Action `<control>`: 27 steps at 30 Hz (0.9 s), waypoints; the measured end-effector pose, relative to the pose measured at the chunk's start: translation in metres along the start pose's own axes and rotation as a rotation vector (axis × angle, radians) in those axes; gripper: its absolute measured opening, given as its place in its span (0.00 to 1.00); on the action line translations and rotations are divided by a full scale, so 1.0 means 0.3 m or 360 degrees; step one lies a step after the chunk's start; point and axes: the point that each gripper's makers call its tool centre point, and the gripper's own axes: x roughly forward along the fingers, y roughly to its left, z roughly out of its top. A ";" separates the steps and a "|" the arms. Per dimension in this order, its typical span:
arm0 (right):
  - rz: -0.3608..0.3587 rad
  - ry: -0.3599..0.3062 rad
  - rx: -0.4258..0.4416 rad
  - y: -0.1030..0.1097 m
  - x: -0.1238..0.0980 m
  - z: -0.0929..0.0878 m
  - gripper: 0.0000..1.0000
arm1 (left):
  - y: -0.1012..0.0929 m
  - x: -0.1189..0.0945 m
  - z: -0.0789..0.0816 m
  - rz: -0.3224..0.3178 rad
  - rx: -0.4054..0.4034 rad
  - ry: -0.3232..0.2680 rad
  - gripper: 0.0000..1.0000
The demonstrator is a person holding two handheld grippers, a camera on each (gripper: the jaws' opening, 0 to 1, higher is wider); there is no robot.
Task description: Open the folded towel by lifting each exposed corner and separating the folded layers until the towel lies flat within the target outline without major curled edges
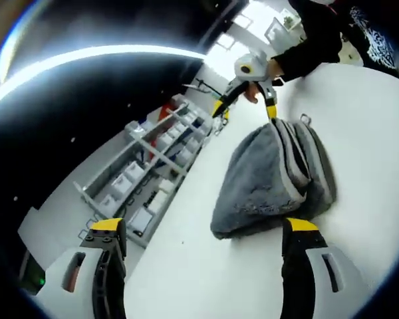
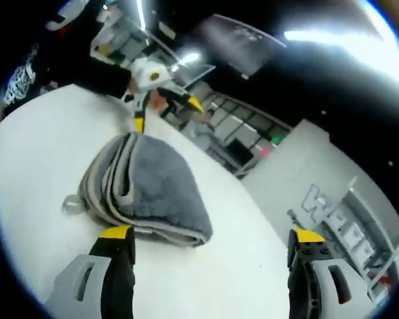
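Black sleeve (image 1: pixel 306 50), white-printed black top (image 1: pixel 372 36) (pattern blurred), yellow-tipped grey grippers

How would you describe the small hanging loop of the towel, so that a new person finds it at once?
Start at the white table, then find the folded grey plush towel lying on it. The small grey hanging loop sticks out flat from the side where the stacked layer edges show. It is the one thin ring beside the thick folds.

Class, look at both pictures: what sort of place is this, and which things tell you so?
Probably a lab or workshop: a plain white table holding a folded grey towel, metal shelving stocked with small boxes, and strip ceiling lights.
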 end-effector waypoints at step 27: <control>0.0081 -0.0042 -0.0007 0.069 0.008 0.055 0.89 | -0.051 0.025 0.060 -0.0067 -0.0096 -0.0084 0.81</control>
